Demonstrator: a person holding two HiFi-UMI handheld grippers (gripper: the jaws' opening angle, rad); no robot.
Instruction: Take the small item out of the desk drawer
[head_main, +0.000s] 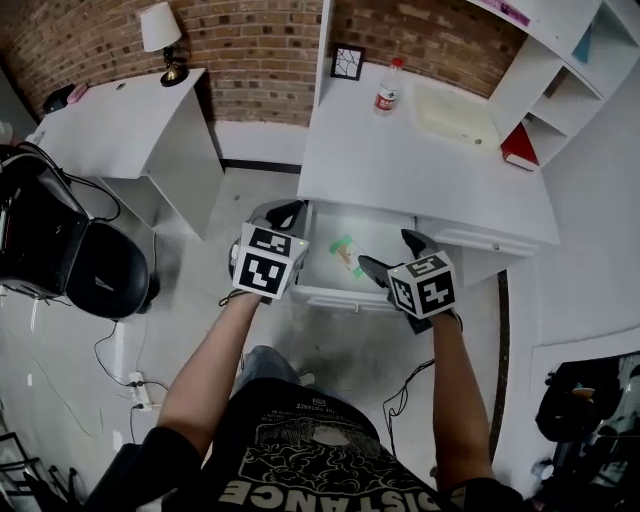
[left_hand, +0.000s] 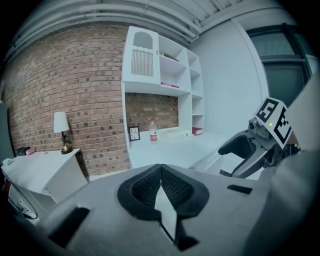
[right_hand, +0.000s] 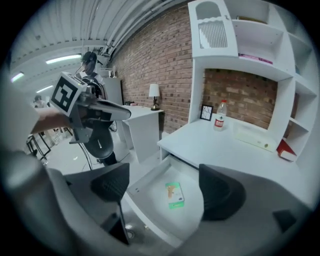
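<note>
Nearest: the person's forearms (head_main: 215, 350) at the bottom of the head view, one gripper on each.
Left gripper (left_hand: 161, 172): jaws together with nothing between them, at the drawer's left corner in the head view.
Right gripper (right_hand: 164, 176): jaws wide apart and empty, aimed down into the drawer.
Drawer (head_main: 330, 297): pulled out from under the white table (head_main: 370, 150), at frame centre.
Task's thing: a small packet (right_hand: 174, 195) lying flat on the drawer floor, seen between the right jaws but clear of both.
Look: thin, rectangular, green and white with a tan picture on top.
Step, as I judge it: reaching in for the grasp.
Next move calls for: lowering the right jaws to the drawer floor, straddling the packet's narrow sides, then closing.
</note>
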